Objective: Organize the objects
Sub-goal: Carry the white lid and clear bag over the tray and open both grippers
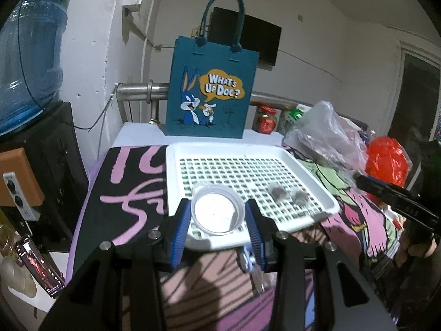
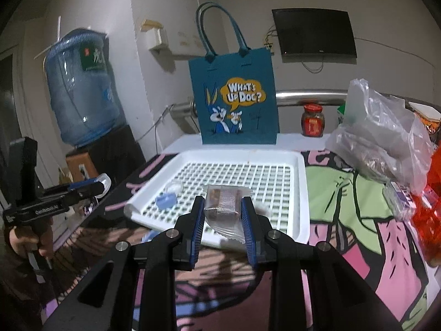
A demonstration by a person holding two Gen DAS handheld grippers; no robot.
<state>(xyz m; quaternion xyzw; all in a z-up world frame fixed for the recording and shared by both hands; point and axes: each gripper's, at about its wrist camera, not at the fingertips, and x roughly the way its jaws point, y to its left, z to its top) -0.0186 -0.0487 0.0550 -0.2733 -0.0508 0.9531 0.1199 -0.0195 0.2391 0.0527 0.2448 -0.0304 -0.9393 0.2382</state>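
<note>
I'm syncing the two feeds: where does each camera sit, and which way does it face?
Left wrist: on the left gripper, shut on a clear plastic cup, facing the white slotted tray; the right gripper shows at right.
Right wrist: on the right gripper, shut on a clear-wrapped snack packet; the left gripper and hand show at left.
Shared: tray, blue cartoon tote bag.

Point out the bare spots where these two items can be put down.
Free: most of the white tray, its grid bare between the far rim and the blue bag; also the cloth left of the tray. Crowded: the right side, with plastic bags and jar.
</note>
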